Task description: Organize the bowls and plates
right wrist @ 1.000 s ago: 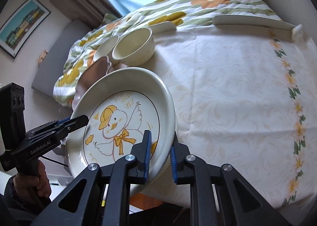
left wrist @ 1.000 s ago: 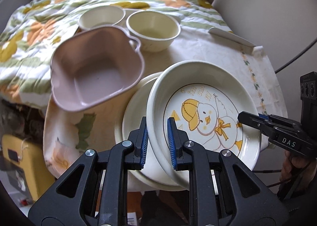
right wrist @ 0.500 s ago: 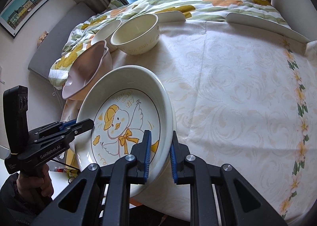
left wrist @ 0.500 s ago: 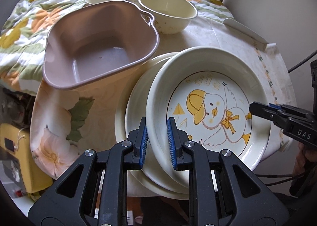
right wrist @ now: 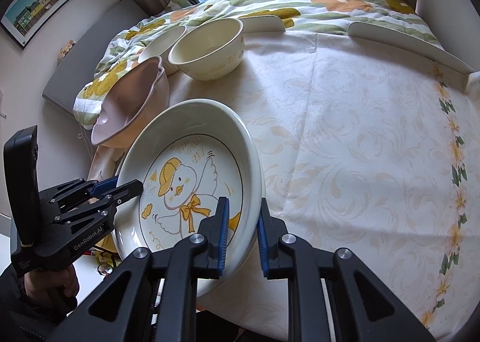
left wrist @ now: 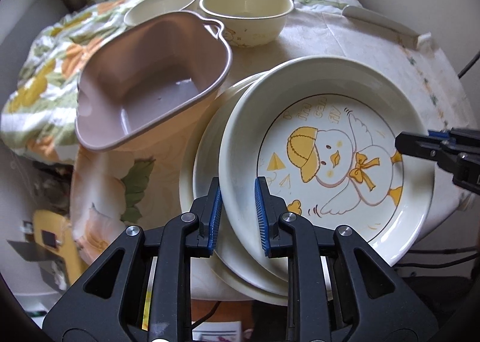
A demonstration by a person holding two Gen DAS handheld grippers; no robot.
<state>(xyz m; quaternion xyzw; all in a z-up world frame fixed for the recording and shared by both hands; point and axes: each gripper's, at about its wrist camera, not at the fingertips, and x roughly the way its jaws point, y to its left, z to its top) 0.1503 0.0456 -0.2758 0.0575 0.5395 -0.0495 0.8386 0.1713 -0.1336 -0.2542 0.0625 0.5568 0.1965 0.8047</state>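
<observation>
A cream plate with a yellow-capped duck drawing (left wrist: 330,159) (right wrist: 186,180) is held tilted between both grippers. My left gripper (left wrist: 238,216) (right wrist: 132,187) is shut on the plate's near-left rim. On the opposite rim my right gripper (right wrist: 242,222) (left wrist: 403,142) is shut too. Directly under the duck plate, a stack of plain cream plates (left wrist: 204,162) lies at the table's near edge. A pink square bowl with handles (left wrist: 150,87) (right wrist: 129,114) stands beside that stack. Two cream bowls (left wrist: 246,18) (left wrist: 159,9) sit behind the pink one.
A pale patterned tablecloth (right wrist: 360,147) covers the table, with a floral quilt (right wrist: 300,3) behind it. Two flat white pieces (right wrist: 405,39) (right wrist: 264,24) lie along the far side. A yellow object (left wrist: 51,237) sits on the floor at the left.
The duck plate and both grippers have sunk toward the plate stack, and the pink bowl now looms larger in the left wrist view. Both grips look the same.
</observation>
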